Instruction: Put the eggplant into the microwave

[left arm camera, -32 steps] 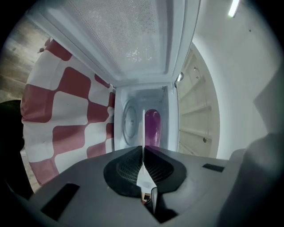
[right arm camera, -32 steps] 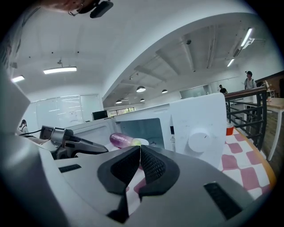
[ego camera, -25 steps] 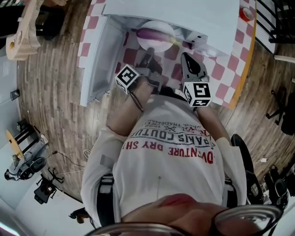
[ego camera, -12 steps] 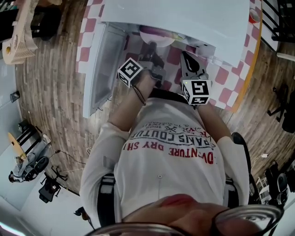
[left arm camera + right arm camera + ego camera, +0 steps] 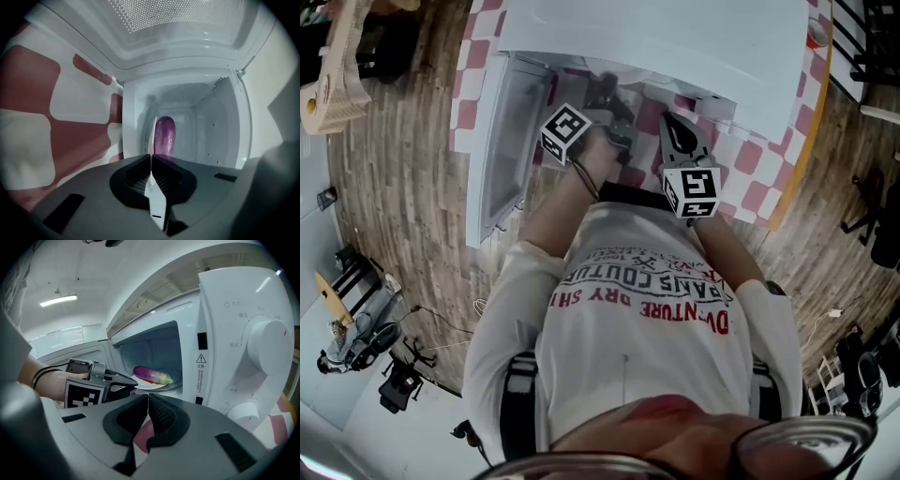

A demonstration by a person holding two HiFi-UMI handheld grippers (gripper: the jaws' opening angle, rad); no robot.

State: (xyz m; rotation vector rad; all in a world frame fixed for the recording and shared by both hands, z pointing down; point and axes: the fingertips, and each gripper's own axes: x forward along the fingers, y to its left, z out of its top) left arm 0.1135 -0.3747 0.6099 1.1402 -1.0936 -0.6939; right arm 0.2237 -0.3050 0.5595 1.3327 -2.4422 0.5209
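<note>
A purple eggplant [image 5: 152, 374] lies on a white plate [image 5: 151, 385] inside the white microwave [image 5: 234, 348], on the turntable. My left gripper [image 5: 132, 384] reaches into the cavity, shut on the plate's near rim. In the left gripper view the plate [image 5: 153, 136] shows edge-on between the closed jaws [image 5: 151, 157], with the eggplant [image 5: 165, 136] just beyond. My right gripper [image 5: 148, 397] is shut on nothing and hangs in front of the control panel. In the head view the microwave's top [image 5: 675, 47] hides plate and eggplant, and both grippers [image 5: 605, 86] [image 5: 667, 120] point at it.
The microwave door [image 5: 502, 141] stands swung open to the left of my left arm. A red-and-white checked cloth [image 5: 741, 169] covers the table under the microwave. The dial [image 5: 267, 345] sits on the panel to the right of the cavity. Wooden floor lies around.
Both grippers moved forward toward the microwave and lower. The plate with the eggplant went from the doorway into the cavity and is now hidden under the microwave's top in the head view.
</note>
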